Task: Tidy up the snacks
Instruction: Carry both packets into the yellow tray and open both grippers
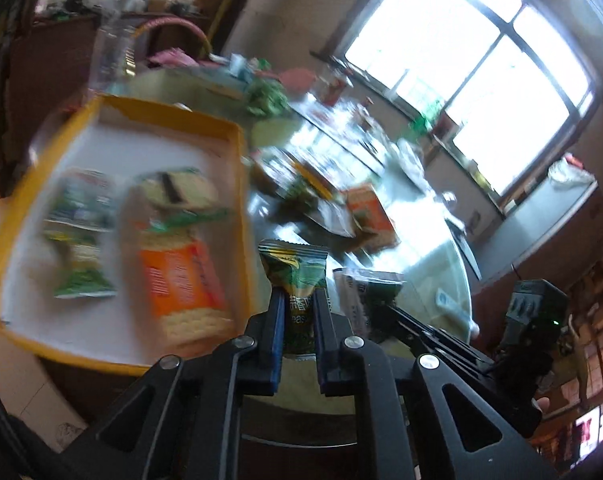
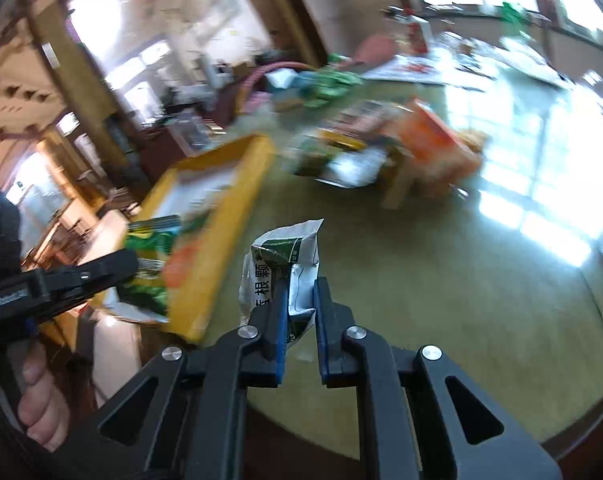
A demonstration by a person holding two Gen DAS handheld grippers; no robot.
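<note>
Clearly, both hand-held grippers carry snacks. The left gripper [image 1: 297, 300] has its blue-padded jaws pinched on a small green foil snack packet [image 1: 295, 276], held upright above the round glass-topped table [image 1: 433, 264], just right of the yellow-rimmed cardboard tray [image 1: 237, 148]. Inside that tray lie an orange cracker pack [image 1: 177, 276] and 2 blurred green packets. The right gripper [image 2: 301, 304] is clamped on a crumpled silver-and-green sachet [image 2: 285, 256] over the table, right of the tray.

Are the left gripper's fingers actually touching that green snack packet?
Touching. The left wrist view shows the green snack packet pinched between both fingers of the left gripper, with no gap on either side.
</note>
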